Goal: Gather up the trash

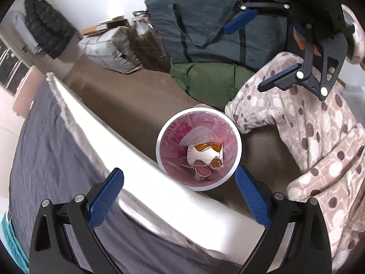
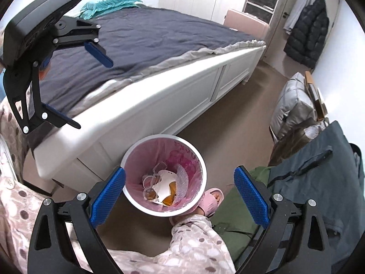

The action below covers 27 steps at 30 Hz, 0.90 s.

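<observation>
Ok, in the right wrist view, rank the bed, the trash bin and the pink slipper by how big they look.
1. Bed: by far the largest, filling the upper half.
2. Trash bin: mid-sized, though it sits closer to the camera, which inflates it.
3. Pink slipper: smallest, partly hidden behind the bin.

The left gripper [image 1: 179,196] has matt black plastic arms with shiny metal rivets, and its blue pads [image 1: 106,197] are rough, cross-hatched rubbery plastic; the right gripper [image 2: 180,195] looks the same, its pads [image 2: 251,197] equally knurled; between the fingers stands the bin [image 2: 130,197], a smooth white plastic rim over a thin, glossy pink plastic liner [image 2: 182,157]; inside lie bubble wrap [image 1: 199,137], clear and dimpled, and a white glossy plastic piece [image 1: 205,154] with amber translucent lenses; left of the fingers the bed frame [image 2: 159,105] is smooth, satin white painted wood under matt grey cloth bedding [image 2: 146,38]; the pyjamas [image 1: 319,137] are fluffy spotted fleece; the floor [image 2: 228,132] is matt brown.
</observation>
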Motion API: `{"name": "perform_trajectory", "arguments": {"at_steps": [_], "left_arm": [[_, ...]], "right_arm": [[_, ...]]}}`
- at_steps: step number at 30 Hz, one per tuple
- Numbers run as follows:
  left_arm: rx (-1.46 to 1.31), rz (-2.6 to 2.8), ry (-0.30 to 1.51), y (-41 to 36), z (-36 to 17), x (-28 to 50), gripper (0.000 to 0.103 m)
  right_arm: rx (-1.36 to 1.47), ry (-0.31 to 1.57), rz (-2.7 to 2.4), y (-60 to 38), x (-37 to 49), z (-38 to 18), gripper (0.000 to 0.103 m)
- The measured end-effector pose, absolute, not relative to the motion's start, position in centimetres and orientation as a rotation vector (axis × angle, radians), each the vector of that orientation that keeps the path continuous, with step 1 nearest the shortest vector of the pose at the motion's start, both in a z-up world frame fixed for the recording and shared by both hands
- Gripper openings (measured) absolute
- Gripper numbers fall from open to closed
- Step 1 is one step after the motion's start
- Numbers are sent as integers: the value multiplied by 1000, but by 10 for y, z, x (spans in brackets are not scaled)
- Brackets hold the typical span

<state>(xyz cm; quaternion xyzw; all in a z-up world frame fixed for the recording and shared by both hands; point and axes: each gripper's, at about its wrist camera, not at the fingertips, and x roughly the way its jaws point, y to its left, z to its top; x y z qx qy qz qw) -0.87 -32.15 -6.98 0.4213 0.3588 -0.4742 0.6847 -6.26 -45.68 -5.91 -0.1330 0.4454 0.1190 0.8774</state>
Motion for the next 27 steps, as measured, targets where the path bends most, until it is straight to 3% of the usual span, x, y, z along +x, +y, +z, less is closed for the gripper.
{"name": "perform_trajectory", "arguments": {"at_steps": [10,27], "left_arm": [[762,-912,833,-294,-39,-27,98],[653,-848,901,-281,-47,-16,98]], "right_arm": [[-136,920,126,-445,-90,-36,95],[-72,949,105,-442,-95,-43,95]]}}
